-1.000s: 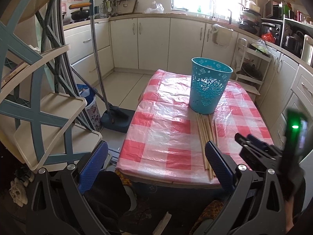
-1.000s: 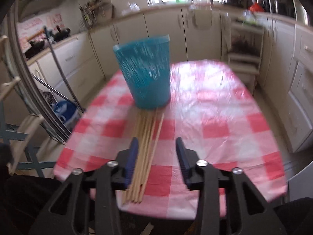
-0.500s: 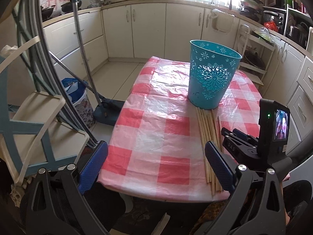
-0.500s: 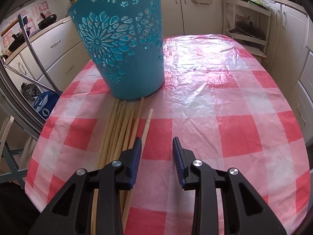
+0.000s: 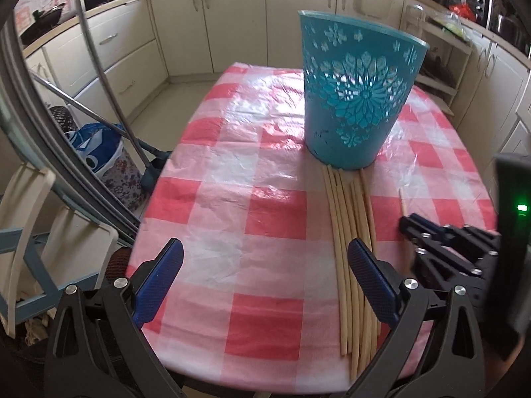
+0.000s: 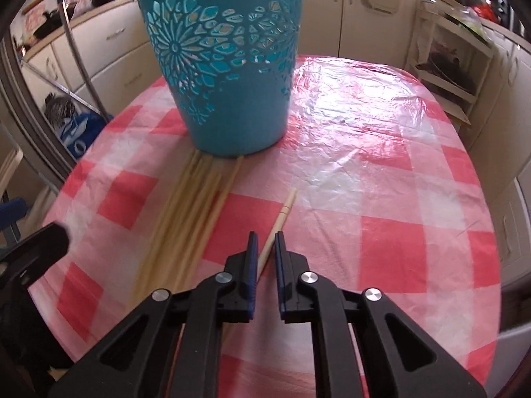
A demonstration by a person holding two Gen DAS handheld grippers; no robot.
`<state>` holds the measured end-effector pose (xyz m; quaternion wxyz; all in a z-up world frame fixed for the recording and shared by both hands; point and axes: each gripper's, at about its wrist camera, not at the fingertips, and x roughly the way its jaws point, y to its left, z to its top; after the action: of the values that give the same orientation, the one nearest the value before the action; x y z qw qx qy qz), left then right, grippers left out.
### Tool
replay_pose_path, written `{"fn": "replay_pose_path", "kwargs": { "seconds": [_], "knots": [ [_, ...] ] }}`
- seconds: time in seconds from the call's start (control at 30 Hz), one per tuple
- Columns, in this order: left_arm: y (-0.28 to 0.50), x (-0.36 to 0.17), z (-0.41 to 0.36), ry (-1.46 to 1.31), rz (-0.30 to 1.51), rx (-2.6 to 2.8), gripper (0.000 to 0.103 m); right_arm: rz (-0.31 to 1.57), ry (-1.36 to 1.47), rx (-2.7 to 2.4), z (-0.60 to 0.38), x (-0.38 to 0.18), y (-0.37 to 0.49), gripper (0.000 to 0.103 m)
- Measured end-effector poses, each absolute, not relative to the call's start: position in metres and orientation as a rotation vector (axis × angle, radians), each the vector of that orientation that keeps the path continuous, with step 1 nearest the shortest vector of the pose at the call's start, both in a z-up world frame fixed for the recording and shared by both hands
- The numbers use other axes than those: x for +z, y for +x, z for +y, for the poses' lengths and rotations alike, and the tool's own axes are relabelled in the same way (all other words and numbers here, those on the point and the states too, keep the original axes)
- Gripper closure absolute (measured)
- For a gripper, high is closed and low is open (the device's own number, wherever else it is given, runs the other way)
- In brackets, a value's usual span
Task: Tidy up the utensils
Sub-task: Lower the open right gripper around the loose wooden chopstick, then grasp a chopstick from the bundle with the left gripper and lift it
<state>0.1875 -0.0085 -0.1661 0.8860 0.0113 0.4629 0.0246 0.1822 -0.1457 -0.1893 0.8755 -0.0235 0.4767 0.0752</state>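
Chopstick (image 6: 279, 223): drawn aside from the bundle of chopsticks (image 6: 186, 219) on the table (image 6: 381, 172), now clamped by the right gripper (image 6: 264, 239), whose fingers have just closed.
Meaning: first stick secured (teal basket (image 6: 225, 66) likely next).
Left gripper (image 5: 265, 258): lowered nearer, angled down, fingers held wide, empty.

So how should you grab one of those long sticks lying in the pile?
Pinch a chopstick in the pile across its thin width, near the table-edge end, coming down from above. They lie flat and side by side, far tips against the teal basket, so the outermost is easiest to pinch.
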Motion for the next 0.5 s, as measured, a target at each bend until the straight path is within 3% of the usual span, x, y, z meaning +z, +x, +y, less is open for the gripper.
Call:
{"fn": "replay_pose_path", "kwargs": {
  "seconds": [0.5],
  "knots": [
    [0.242, -0.209, -0.038, 0.139, 1.031, 0.089, 0.014, 0.992, 0.075, 0.214, -0.182, -0.190, 0.176, 0.093]
  ]
}}
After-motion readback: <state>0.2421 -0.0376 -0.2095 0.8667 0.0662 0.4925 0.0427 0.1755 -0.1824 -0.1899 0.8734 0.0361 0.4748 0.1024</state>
